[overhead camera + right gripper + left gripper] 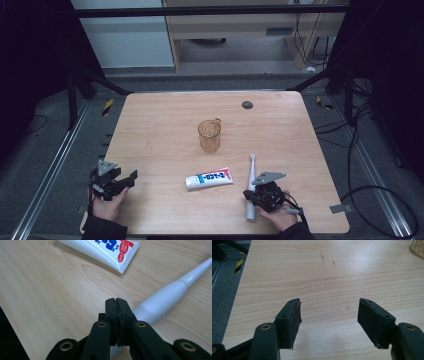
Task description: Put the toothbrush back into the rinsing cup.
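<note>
Right hand-held gripper [117, 301]: jaws pressed flat together, nothing between them. In the right gripper view the closed tips sit lower centre, over the handle of the white electric toothbrush [172, 296], which runs from under the jaws up to the right edge; can't tell if the tips touch it. Toothpaste tube [105, 251] lies at top centre of that view, crimped end toward the brush, apart from it.

In the high view the right hand-held gripper [256, 194] is at lower right w/ a hand [277, 216] behind it, sitting right at the lower half of the toothbrush [251, 172]. Brush lies flat on the worktop [160, 125], head pointing to the top of the frame, handle end near the bottom edge. Toothpaste tube [209, 178] lies just left of it, lower centre, cap end to the left, tilted a bit.

Left hand-held gripper [329, 317]: jaws wide apart, bare wood between them, holding nothing. In the high view it [122, 182] rests at lower left near the worktop's edge, well apart from tube and brush.

Further out: clear amber cup [209, 135] w/ handle stands upright at centre, above the tube; its edge shows at upper right of the left gripper view [417, 248]. Small dark round disc [247, 104] sits near the far edge of the worktop.
</note>
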Demonstrator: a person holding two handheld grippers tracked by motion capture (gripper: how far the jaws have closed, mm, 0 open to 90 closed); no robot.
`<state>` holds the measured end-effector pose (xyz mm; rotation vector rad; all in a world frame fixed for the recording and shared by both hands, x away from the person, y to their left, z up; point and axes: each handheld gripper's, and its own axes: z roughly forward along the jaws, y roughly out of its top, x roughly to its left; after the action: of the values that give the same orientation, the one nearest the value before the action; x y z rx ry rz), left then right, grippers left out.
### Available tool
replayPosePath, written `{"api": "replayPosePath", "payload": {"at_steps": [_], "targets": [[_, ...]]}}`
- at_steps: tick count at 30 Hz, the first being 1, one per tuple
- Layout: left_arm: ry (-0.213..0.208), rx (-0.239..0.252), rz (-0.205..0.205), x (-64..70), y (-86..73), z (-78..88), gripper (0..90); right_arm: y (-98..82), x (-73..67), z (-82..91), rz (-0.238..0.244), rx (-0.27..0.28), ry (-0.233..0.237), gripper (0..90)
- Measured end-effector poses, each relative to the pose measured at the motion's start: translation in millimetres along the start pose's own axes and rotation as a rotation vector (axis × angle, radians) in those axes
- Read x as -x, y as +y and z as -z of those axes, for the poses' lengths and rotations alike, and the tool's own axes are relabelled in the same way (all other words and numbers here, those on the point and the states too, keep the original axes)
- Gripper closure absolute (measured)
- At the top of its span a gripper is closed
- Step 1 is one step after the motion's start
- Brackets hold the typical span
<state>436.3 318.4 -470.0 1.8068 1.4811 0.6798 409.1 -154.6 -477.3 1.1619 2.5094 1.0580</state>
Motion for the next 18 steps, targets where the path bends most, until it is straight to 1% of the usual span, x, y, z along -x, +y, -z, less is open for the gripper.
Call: {"api": "replayPosePath", "payload": {"at_steps": [7,18], "targets": [[0.0,-0.001,0.0,0.1,-0.1,-0.2,34.4,-0.5,2.0,1.0,-0.006,-0.006,-0.01,88.4],[0.0,-0.002,-0.001,0.2,0.0,-0.3,34.3,-1.5,5.5,2.3,-0.016,-0.009,-0.013,88.2]]}}
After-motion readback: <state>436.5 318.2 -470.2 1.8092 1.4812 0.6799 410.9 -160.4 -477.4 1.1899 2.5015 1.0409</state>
